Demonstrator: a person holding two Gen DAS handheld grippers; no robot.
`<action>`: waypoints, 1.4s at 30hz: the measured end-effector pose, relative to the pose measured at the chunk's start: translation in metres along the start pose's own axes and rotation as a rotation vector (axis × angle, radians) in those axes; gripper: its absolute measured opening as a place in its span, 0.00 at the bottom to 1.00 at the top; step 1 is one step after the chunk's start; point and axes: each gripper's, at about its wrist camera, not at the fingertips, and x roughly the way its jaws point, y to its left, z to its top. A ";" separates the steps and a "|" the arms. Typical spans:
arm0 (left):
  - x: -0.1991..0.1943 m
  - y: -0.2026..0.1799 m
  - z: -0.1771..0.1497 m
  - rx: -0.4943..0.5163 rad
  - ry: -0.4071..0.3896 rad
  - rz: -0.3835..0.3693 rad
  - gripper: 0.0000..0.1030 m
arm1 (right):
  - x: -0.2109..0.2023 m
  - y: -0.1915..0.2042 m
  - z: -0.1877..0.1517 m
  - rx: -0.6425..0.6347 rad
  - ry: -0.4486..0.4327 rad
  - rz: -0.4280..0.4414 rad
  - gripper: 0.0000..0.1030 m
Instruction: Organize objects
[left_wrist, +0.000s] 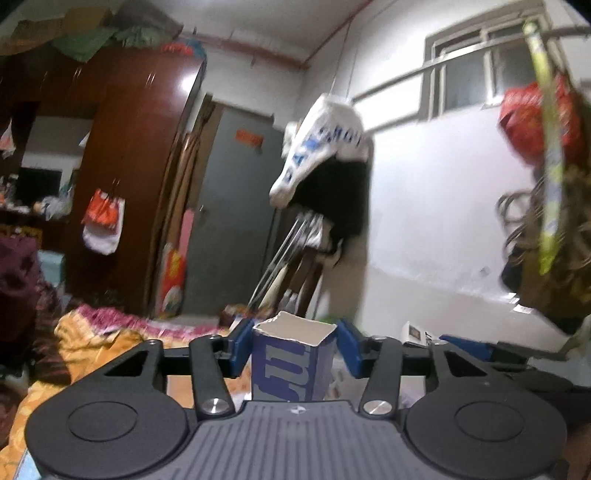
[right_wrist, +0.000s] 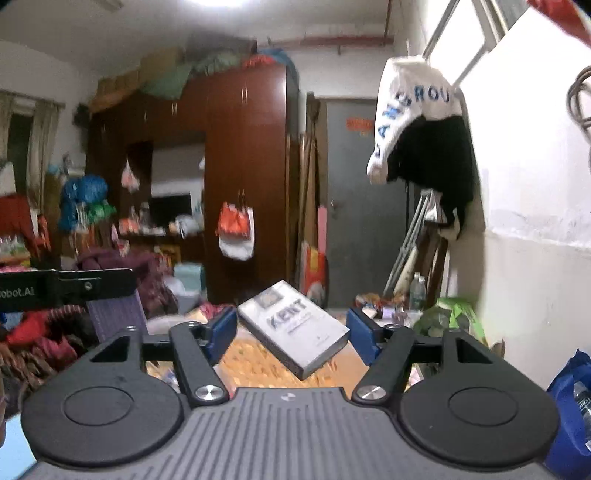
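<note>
A blue carton (left_wrist: 293, 363), its white-lined top torn open, is seen upright between the pads of the left tongs (left_wrist: 294, 345), which are closed on its sides above the bed (left_wrist: 92, 332). A grey-white KENT pack (right_wrist: 295, 328) is seen tilted between the right tongs (right_wrist: 291, 334); a gap shows beside the right pad, so a grip cannot be confirmed.

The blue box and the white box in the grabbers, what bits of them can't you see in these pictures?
- Blue box, left wrist view: its bottom is cut off by the gripper body; the inside is hidden by its torn rim; the printing is only partly showing.
- White box, right wrist view: its underside faces away; the small print is blurred.
- Right gripper: whether the pads touch the white box is unclear.
</note>
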 end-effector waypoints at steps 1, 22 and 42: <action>0.007 0.002 -0.003 -0.001 0.030 0.015 0.71 | 0.005 0.001 -0.003 -0.008 0.021 -0.005 0.87; -0.049 0.003 -0.068 0.125 -0.023 0.052 1.00 | -0.069 -0.013 -0.099 0.002 -0.068 -0.103 1.00; -0.061 -0.016 -0.061 0.178 0.055 0.213 1.00 | -0.076 -0.029 -0.068 0.087 -0.004 -0.034 1.00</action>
